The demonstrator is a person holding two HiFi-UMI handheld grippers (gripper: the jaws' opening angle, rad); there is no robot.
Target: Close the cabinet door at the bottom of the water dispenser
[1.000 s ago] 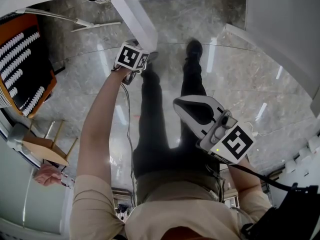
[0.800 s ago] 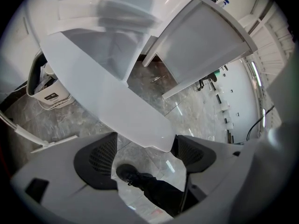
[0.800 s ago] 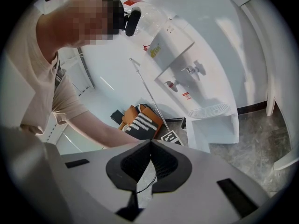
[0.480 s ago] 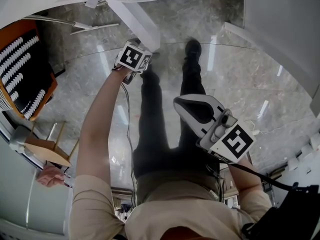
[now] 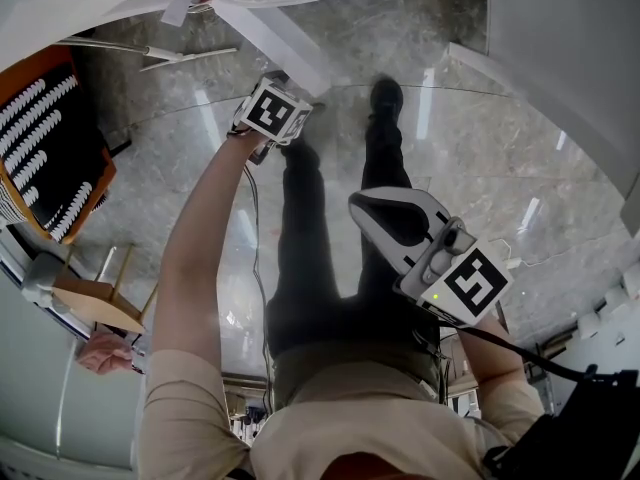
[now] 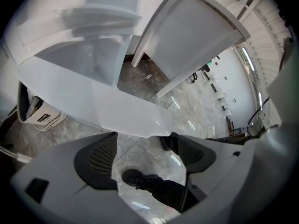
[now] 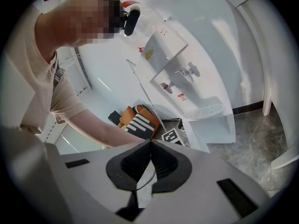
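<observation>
cabinet door [image 6: 122,112] before left hand-held gripper [image 6: 145,156]

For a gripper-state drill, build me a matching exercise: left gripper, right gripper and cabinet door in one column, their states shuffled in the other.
Things:
1. left gripper
2. right gripper
3. cabinet door

States:
A. swung outward, not closed
B. jaws together, nothing held
C. jaws apart, nothing between them

Pairs: 1-C, 2-B, 3-A

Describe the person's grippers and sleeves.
Left gripper and right gripper are light grey, with black ribbed pads on the fingers. Each carries a white cube with black square markers. A black cable trails from the right one. Short beige sleeves.
</observation>
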